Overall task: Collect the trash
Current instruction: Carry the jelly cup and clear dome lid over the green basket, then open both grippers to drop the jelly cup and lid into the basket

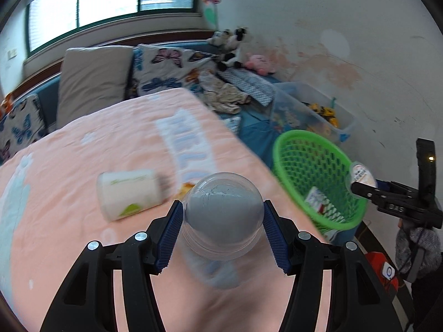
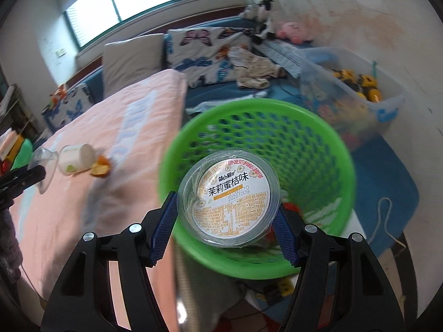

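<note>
- Over the green basket (image 2: 257,166), your right tongs (image 2: 227,210) pinch a clear cup (image 2: 228,197); release it off-centre and it may hit the rim and fall outside.
- Above the bed (image 1: 83,152), your left tongs (image 1: 223,221) pinch a clear dome lid (image 1: 224,210); its smooth curve may slip.
- A paper cup (image 1: 130,193) and orange peel (image 2: 100,167) lie on the bed.

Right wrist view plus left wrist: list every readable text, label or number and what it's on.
"茉莉蜜桔味" on the clear cup's label, held in the right gripper.
"20260110" and "20261009" on the same label; the fine print and red line are too small to read.
"DAS" on the right gripper's body in the left wrist view.
Large white letters on the pink blanket: blurred.
Paper cup print: unreadable.
</note>
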